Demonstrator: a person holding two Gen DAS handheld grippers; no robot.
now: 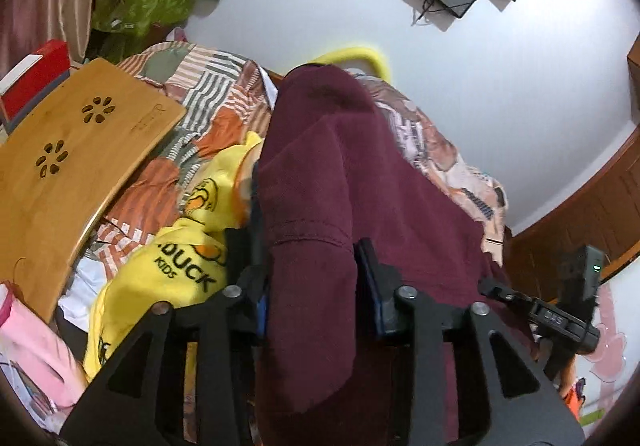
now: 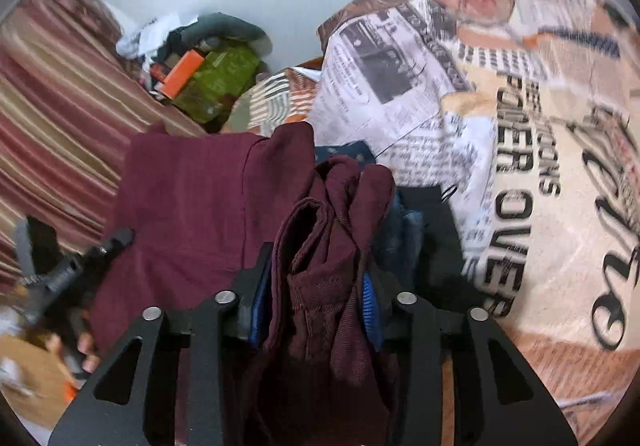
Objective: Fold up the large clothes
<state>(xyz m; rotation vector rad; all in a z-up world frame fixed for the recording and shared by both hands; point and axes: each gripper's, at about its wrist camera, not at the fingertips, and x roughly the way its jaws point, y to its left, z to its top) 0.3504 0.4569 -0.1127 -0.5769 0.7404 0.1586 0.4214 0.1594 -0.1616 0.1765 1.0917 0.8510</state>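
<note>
Pinching bunched edges of the dark maroon knit garment [image 1: 340, 174] between their fingers, the left gripper [image 1: 312, 278] and right gripper [image 2: 316, 278] hold it raised mid-frame above the patterned bed, seemingly to spread it for folding; its full shape stays hidden.

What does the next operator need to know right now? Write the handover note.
Left gripper: shut on the maroon garment, one flat edge between the fingers.
Right gripper: shut on a bunched part of the same garment.
The garment is lifted and hangs over the bed, next to the yellow duck shirt and the newspaper-print blanket.
Done: both ends gripped.
Left: spread it flat, then fold; no fold visible yet.
</note>
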